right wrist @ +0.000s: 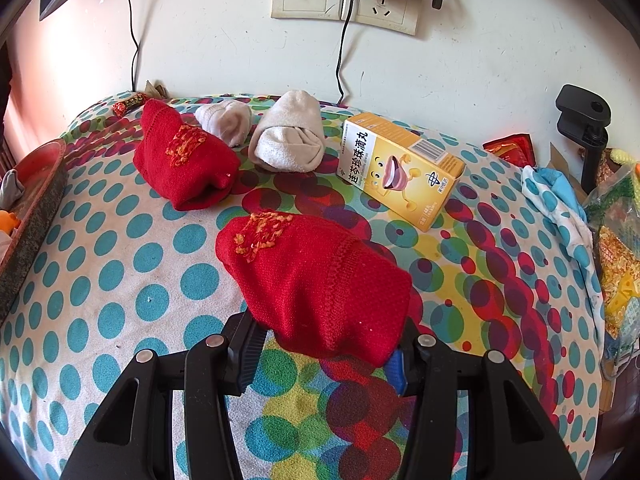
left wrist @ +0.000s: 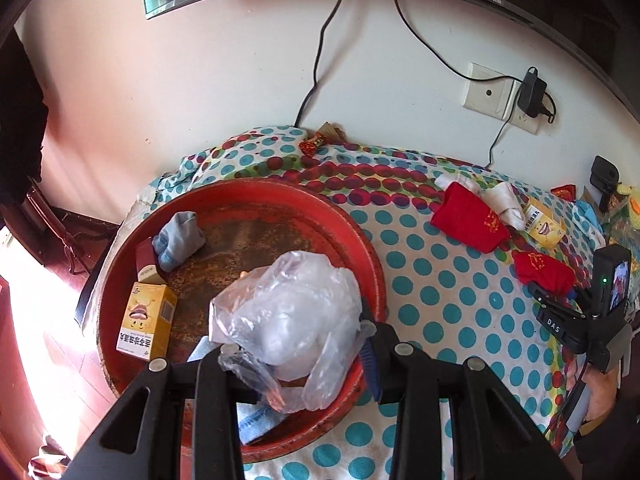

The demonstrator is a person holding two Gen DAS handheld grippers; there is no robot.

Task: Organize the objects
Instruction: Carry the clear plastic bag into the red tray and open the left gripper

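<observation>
Plastic bag (left wrist: 288, 312) is thin, clear, crinkly w/ a glossy sheen. Red tray (left wrist: 372, 256) looks like painted metal, base worn and rusty, pretty rough. Red socks (right wrist: 320, 284) are matt knit w/ fuzzy gold stitching; white socks (right wrist: 290, 136) are soft terry-ish. Yellow boxes (right wrist: 400, 172) are smooth cardboard, slight shine. Dotted cover (right wrist: 120, 264) is matt cloth. Tools (right wrist: 320, 356) are matt black plastic w/ metal pins.
</observation>
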